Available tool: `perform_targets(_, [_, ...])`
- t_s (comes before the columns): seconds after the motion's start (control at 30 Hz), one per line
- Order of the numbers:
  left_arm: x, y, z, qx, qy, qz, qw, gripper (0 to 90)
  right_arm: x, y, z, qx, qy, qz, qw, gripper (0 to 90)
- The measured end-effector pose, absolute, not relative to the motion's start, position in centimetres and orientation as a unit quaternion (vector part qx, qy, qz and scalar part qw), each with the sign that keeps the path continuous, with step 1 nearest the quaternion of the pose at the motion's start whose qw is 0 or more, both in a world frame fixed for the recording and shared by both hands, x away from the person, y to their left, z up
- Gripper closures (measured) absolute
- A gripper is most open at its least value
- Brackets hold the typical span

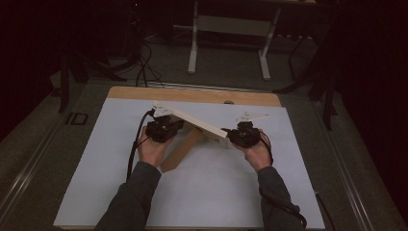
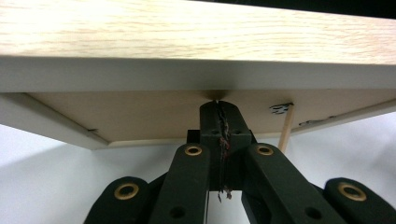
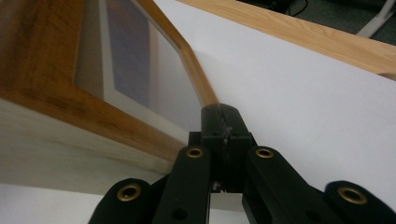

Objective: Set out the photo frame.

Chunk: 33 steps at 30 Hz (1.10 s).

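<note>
**Picture frame: stiff, glazed, propped between two closed grippers**

The picture frame (image 1: 199,126) is held tilted above the middle of the white table (image 1: 96,163). The left gripper (image 1: 163,129) is closed beneath its left end; the right gripper (image 1: 243,134), also closed, is pressed at its right edge. A rigid, breakable, slippery load is judged; the wooden edges should be supported, never the glass (image 3: 140,70).

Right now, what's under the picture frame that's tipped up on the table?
Under the raised picture frame is the white table cover, the frame's brown backing and a thin wooden stick against it. The left gripper sits shut beneath its edge. The rest is hidden.
</note>
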<state>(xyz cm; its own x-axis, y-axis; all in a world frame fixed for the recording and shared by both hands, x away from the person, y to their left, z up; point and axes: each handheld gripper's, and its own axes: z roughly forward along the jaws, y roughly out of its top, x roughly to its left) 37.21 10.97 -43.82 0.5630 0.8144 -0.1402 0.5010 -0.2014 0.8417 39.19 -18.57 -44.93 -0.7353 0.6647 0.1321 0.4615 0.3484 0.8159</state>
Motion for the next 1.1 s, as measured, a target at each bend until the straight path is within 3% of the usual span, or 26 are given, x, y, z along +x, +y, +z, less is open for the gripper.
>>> perform_targets(1.1, [36.2,8.5,-42.9,0.774,0.397,0.167,0.464,90.0,38.3,-18.2,-45.0,0.333,0.814,0.463,0.109,89.9])
